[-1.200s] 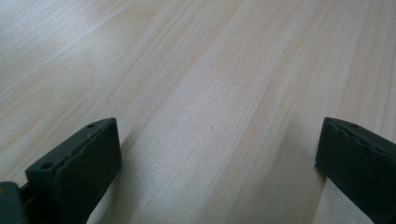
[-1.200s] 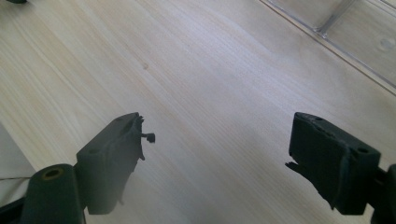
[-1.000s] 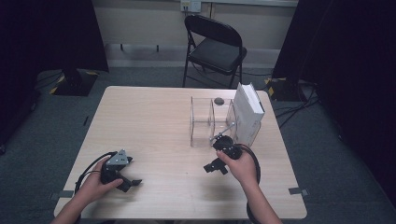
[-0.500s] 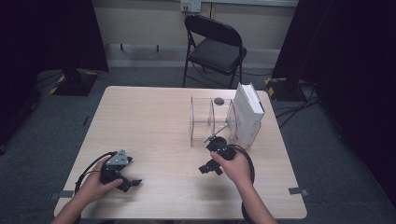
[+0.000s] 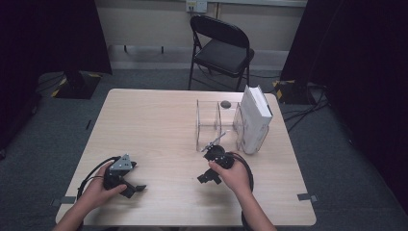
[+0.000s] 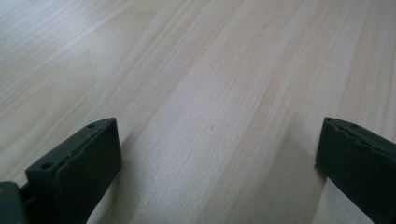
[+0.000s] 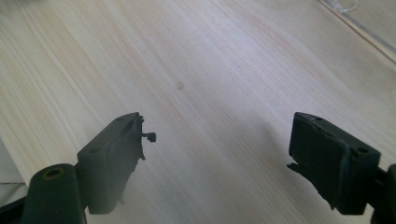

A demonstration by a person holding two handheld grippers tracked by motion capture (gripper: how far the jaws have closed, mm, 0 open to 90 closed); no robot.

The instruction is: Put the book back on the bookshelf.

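My left gripper (image 5: 134, 188) rests low over the wooden table (image 5: 159, 120) near its front left, held in a hand, jaws pointing right. In the left gripper view the left gripper (image 6: 217, 135) is open with bare wood between its jaws. My right gripper (image 5: 206, 178) is held at the front middle, just short of a clear acrylic rack (image 5: 209, 122). The right gripper (image 7: 219, 126) is open too, with nothing between its jaws. A white book (image 5: 255, 118) stands upright in the right end of the rack.
A small dark round object (image 5: 225, 103) lies on the table behind the rack. The rack's clear edge (image 7: 348, 5) shows at the top right of the right gripper view. A black folding chair (image 5: 221, 48) stands beyond the table's far edge.
My right hand has moved left and toward the near edge, away from the rack, and sunk a little. The left hand has stayed put. Both grippers' jaws remain wide.
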